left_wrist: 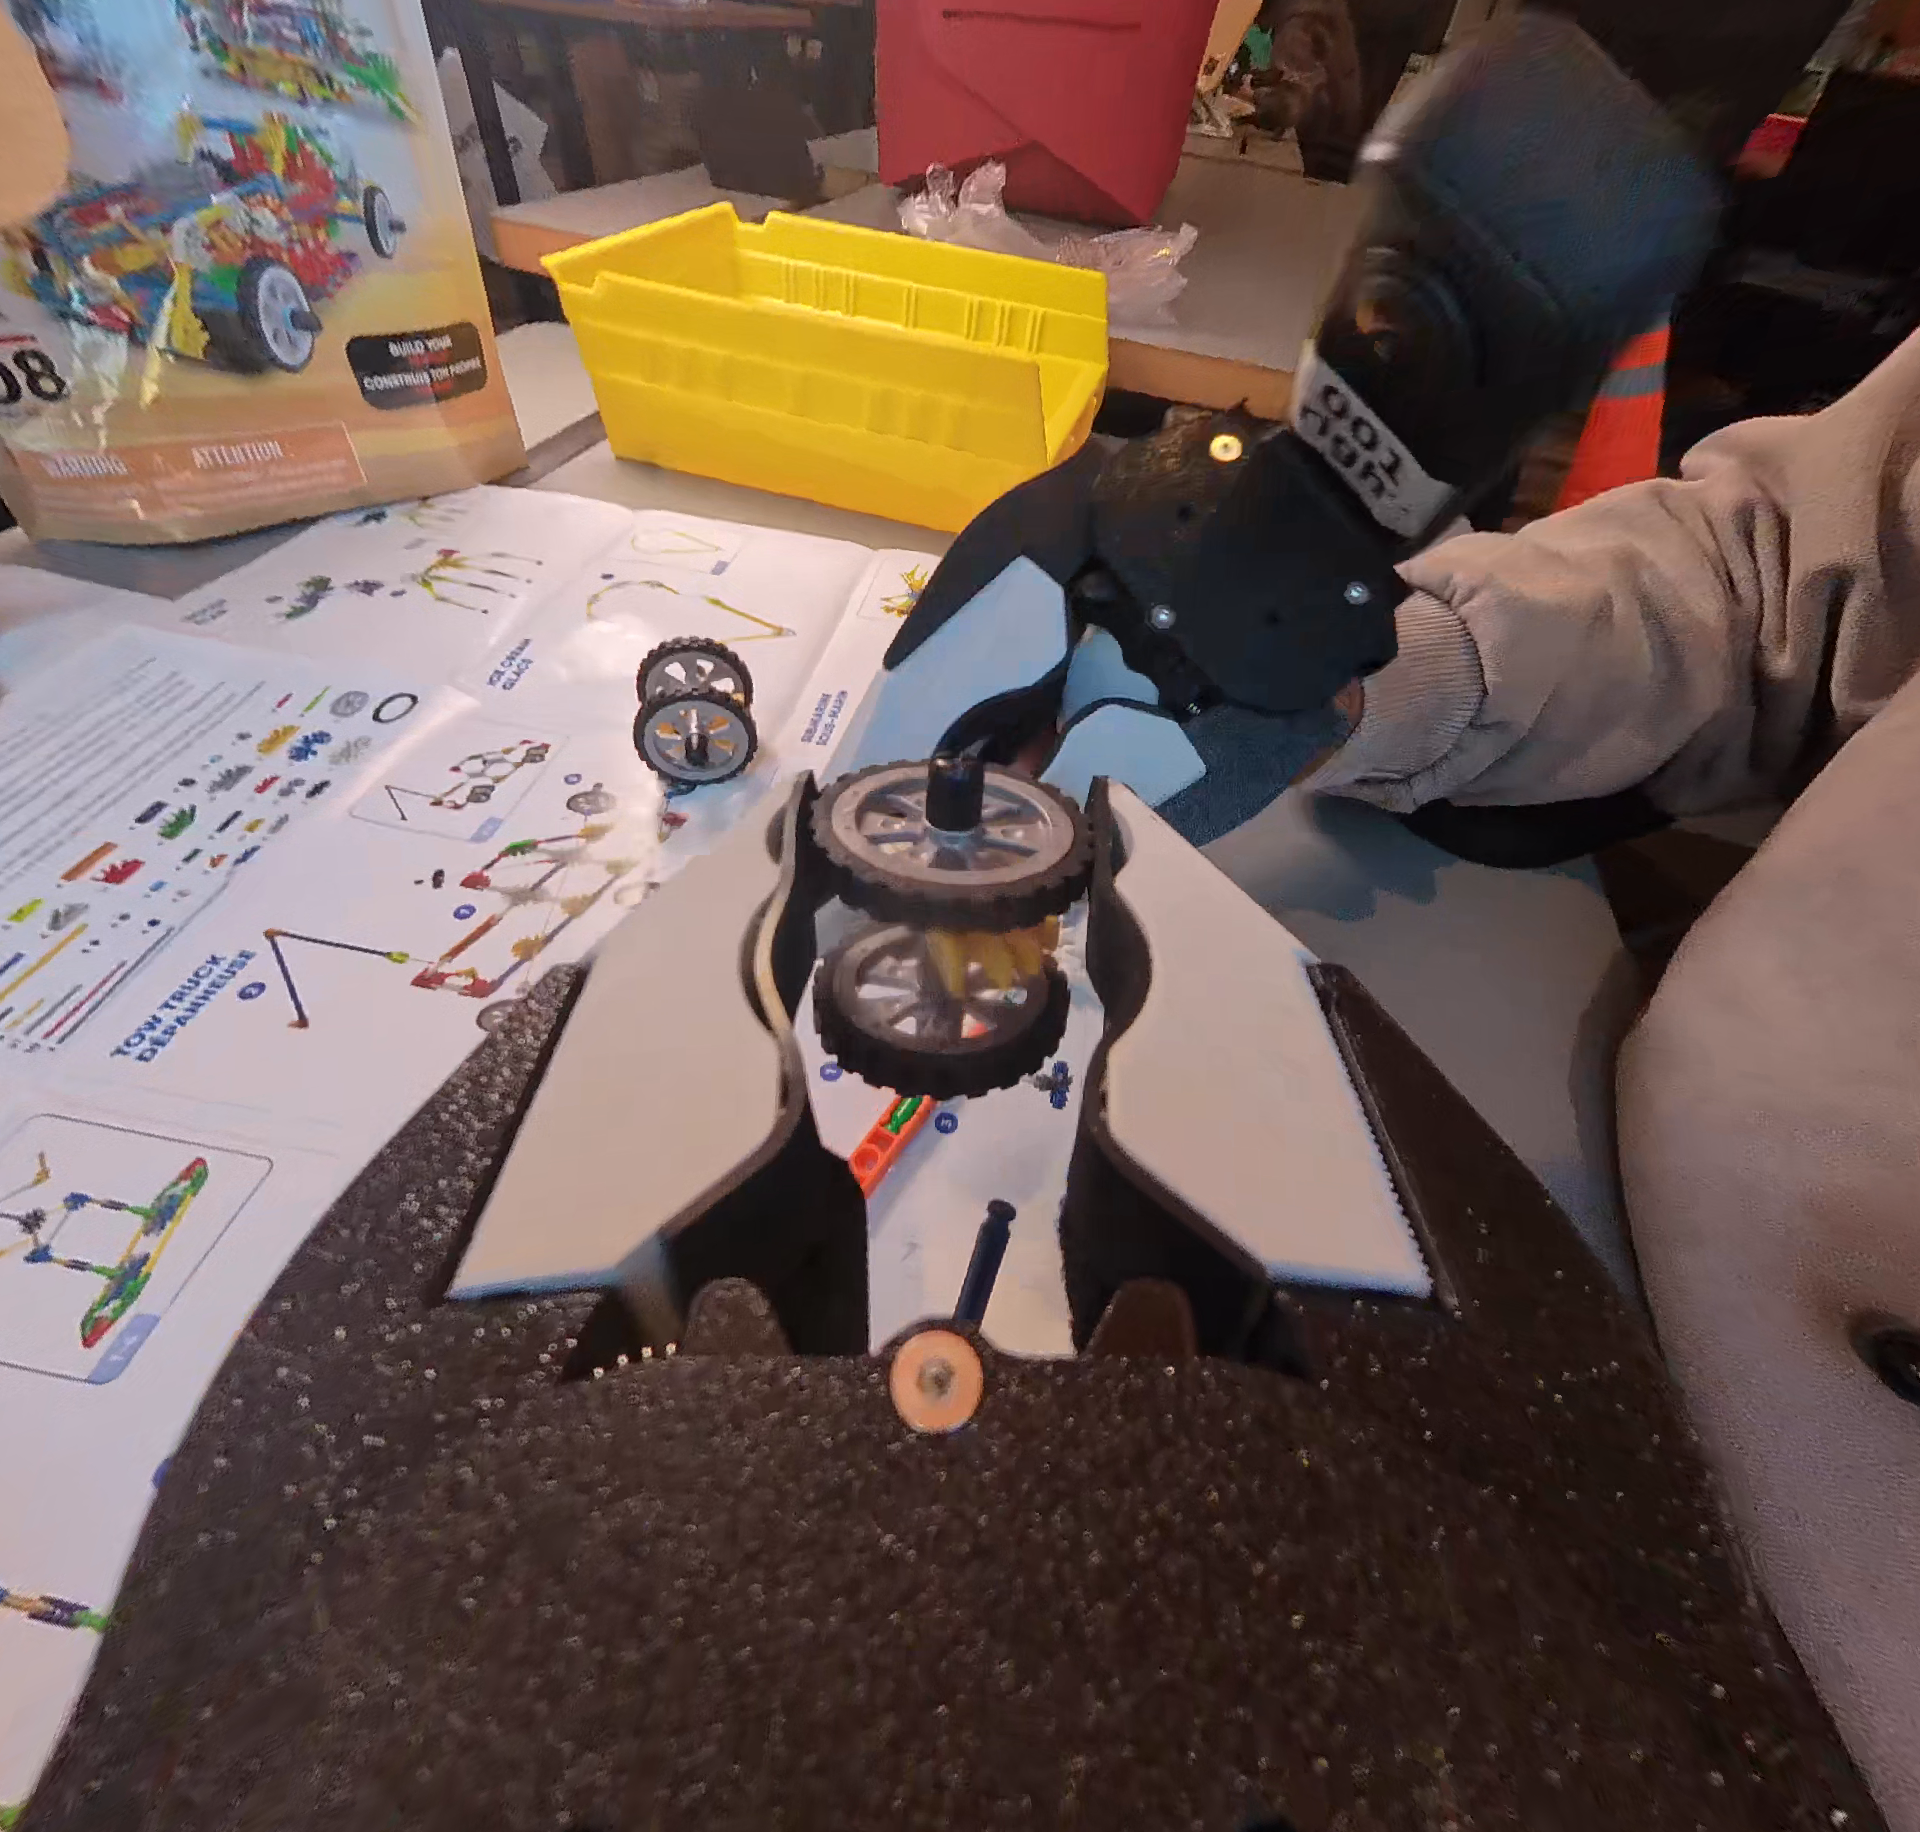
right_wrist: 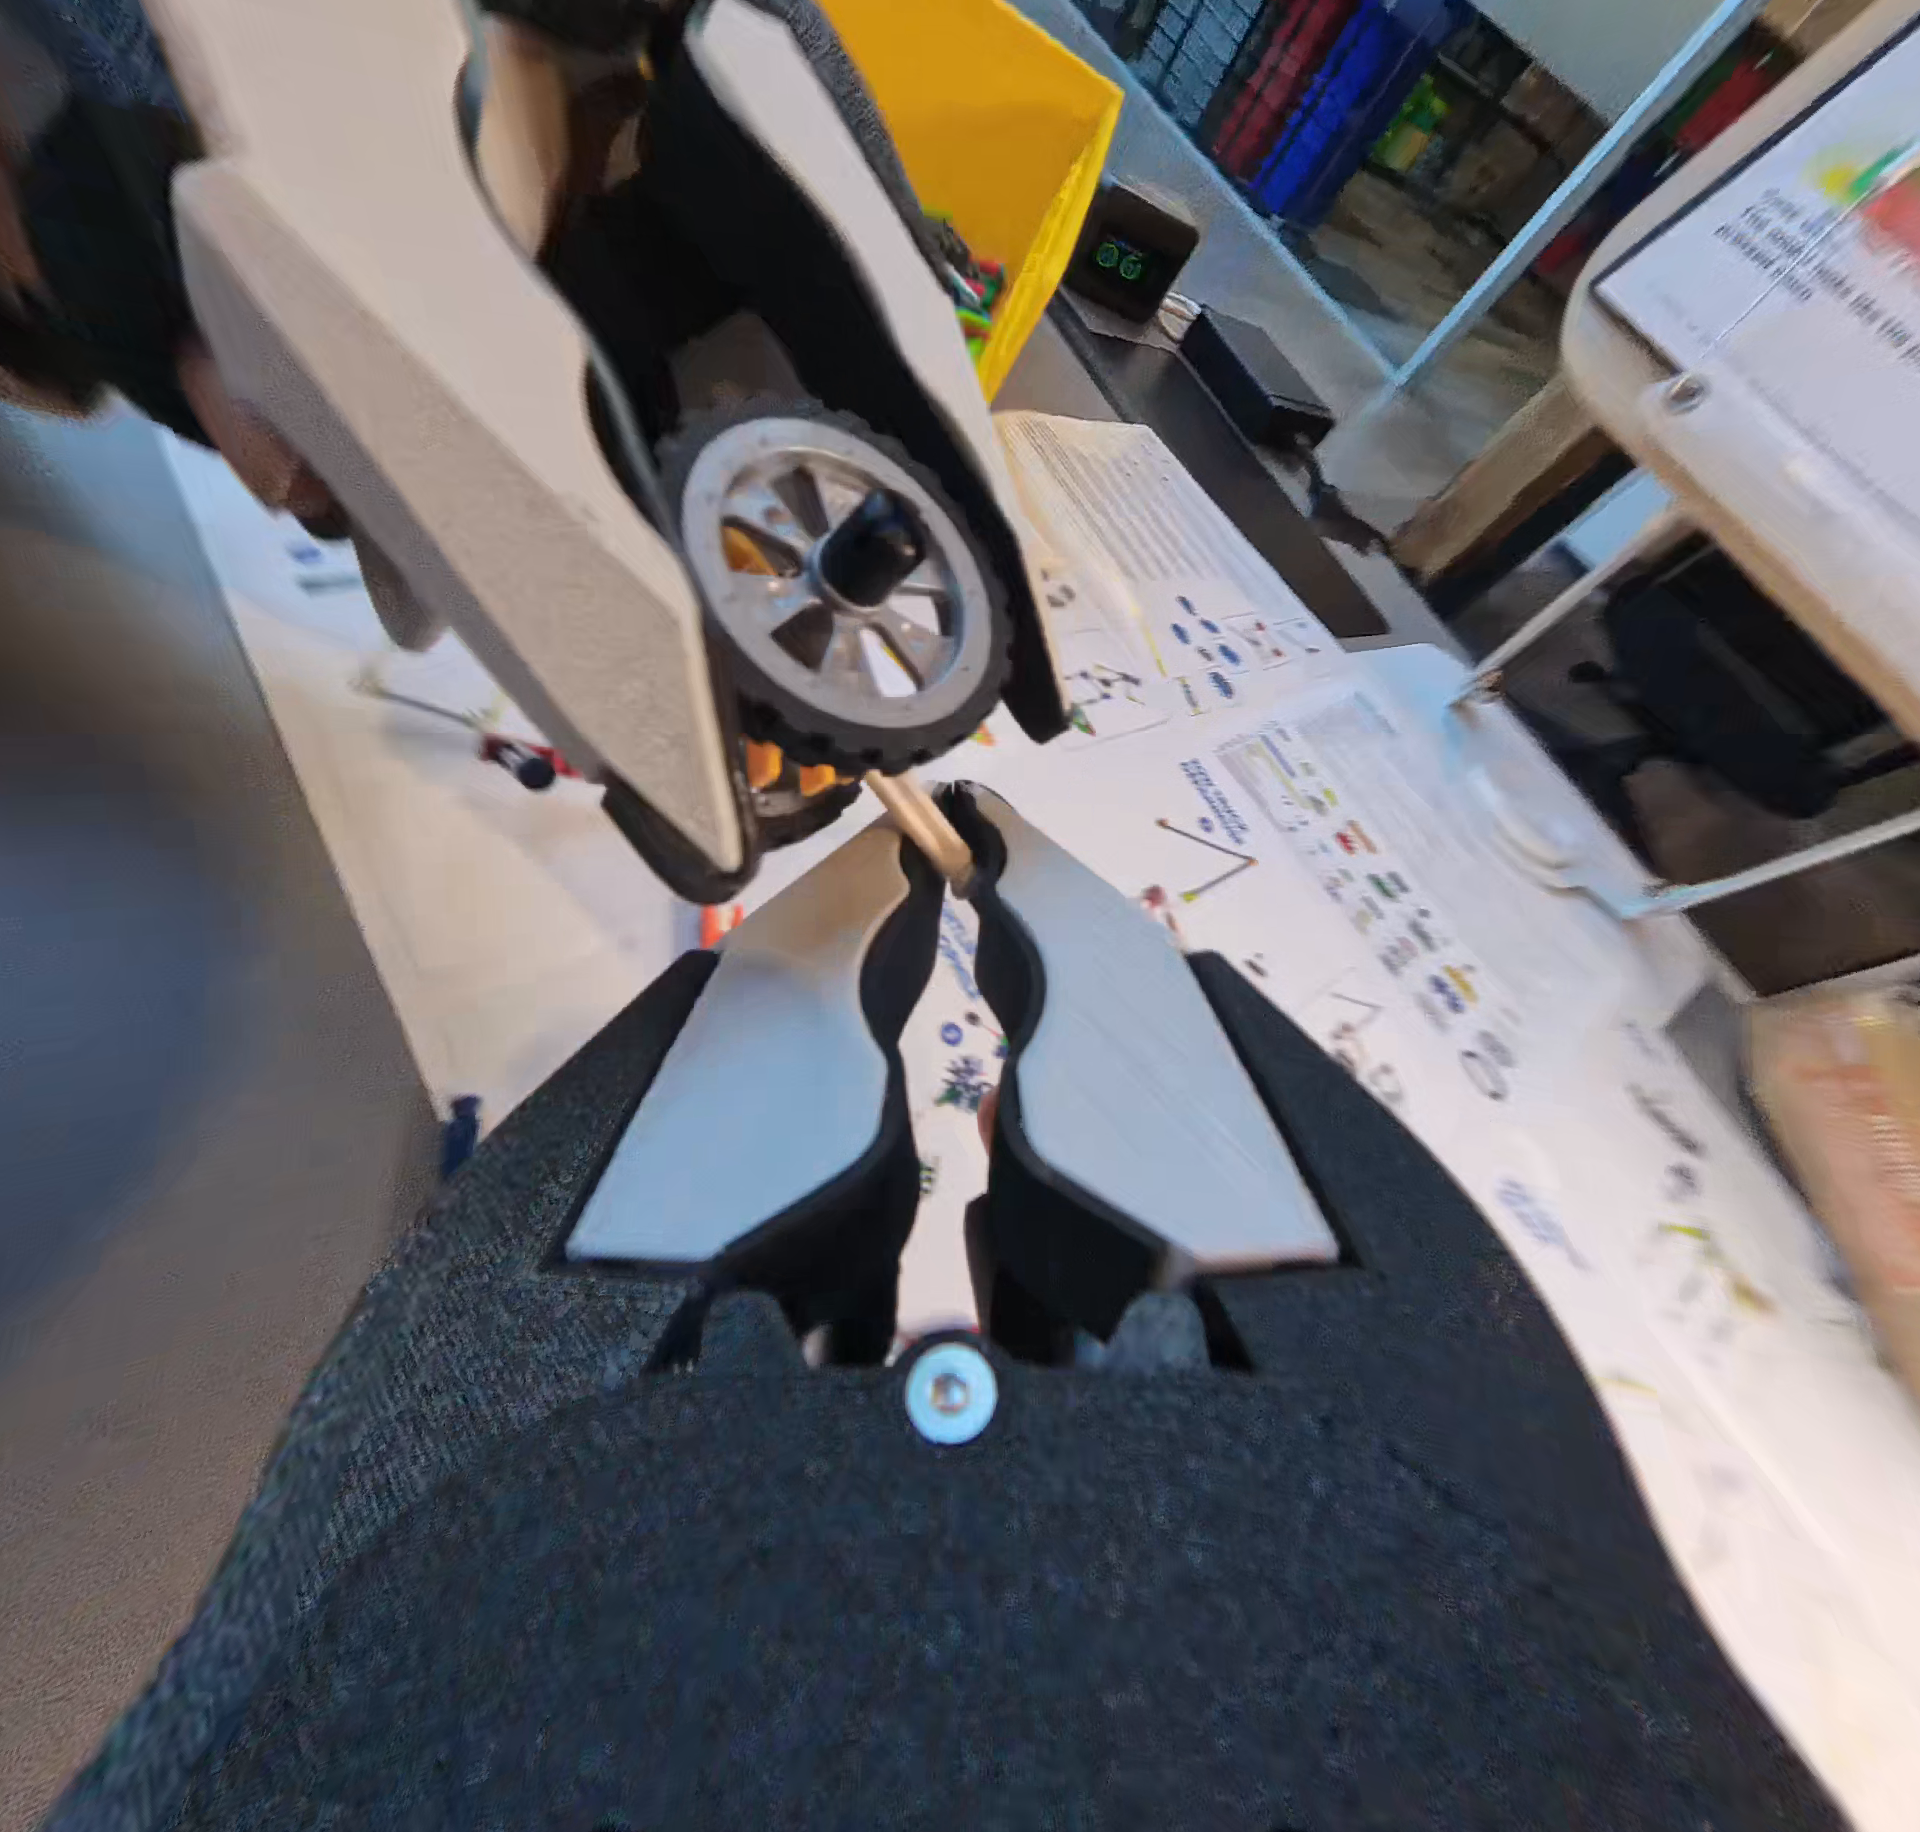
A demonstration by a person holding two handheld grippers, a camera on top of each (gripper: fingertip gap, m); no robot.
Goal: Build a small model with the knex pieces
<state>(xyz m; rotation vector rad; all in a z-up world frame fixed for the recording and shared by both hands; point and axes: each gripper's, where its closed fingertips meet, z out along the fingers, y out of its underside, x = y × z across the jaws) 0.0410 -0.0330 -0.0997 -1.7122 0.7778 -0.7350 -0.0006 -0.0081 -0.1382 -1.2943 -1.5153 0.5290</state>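
Where its two pale fingers close from either side, the left gripper (left_wrist: 940, 873) is seen clamped on a wheel assembly (left_wrist: 948, 935): two small wheels with black treaded tyres and silver spoked hubs, stacked on one axle, a black cap (left_wrist: 951, 793) standing out of the upper hub and yellow-orange pieces packed between the pair. The assembly is held clear of the table, above the instruction sheet (left_wrist: 312, 847). From the right wrist view the same assembly (right_wrist: 847, 587) is met hub-on, its spokes and dark centre plain. The right gripper (right_wrist: 940, 826) is nearly closed, its tips pinched on a thin tan rod (right_wrist: 920, 821) whose far end reaches the tyre's lower edge; whether the rod is seated cannot be told. A second wheel pair (left_wrist: 694, 707) lies on the sheet beyond the left gripper, well apart. An orange piece (left_wrist: 883, 1138) and a dark blue rod (left_wrist: 982, 1263) are noted on the paper between the left fingers. Farther off stand a yellow bin (left_wrist: 831, 359) and a printed toy box (left_wrist: 229, 224).
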